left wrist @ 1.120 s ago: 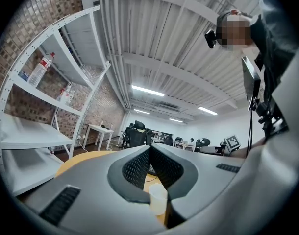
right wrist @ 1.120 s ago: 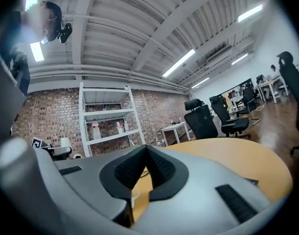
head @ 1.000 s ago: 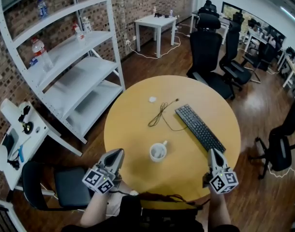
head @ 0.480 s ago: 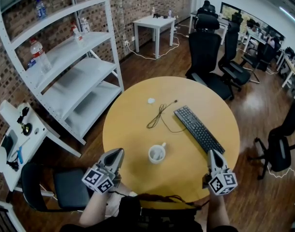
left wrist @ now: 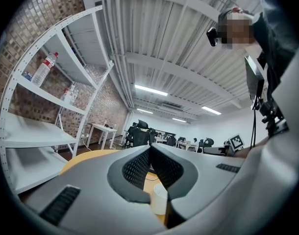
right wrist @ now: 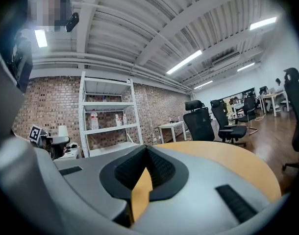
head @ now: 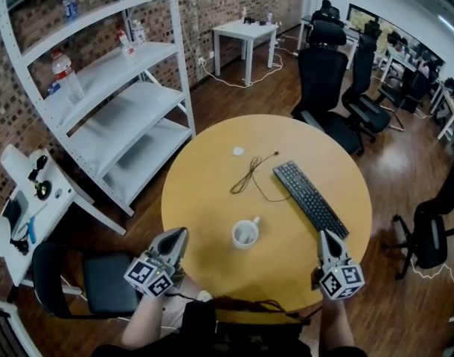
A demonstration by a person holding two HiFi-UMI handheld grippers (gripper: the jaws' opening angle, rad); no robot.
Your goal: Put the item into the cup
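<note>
Only the view is drifting; the left gripper [head: 183, 232] and right gripper [head: 324, 234] are hovering, jaws pinched together and empty, flanking the white ceramic mug [head: 245, 233], its contents unclear.

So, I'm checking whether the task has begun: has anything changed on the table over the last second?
Nothing was picked up or moved. The left gripper and right gripper stay shut and empty at the near edge of the table; the cup, keyboard and cable lie where they were.

Grey left gripper [head: 181, 235] and right gripper [head: 324, 236]; black ribbed pads [left wrist: 138, 168]; white cube [head: 149, 275] with black square markers.
</note>
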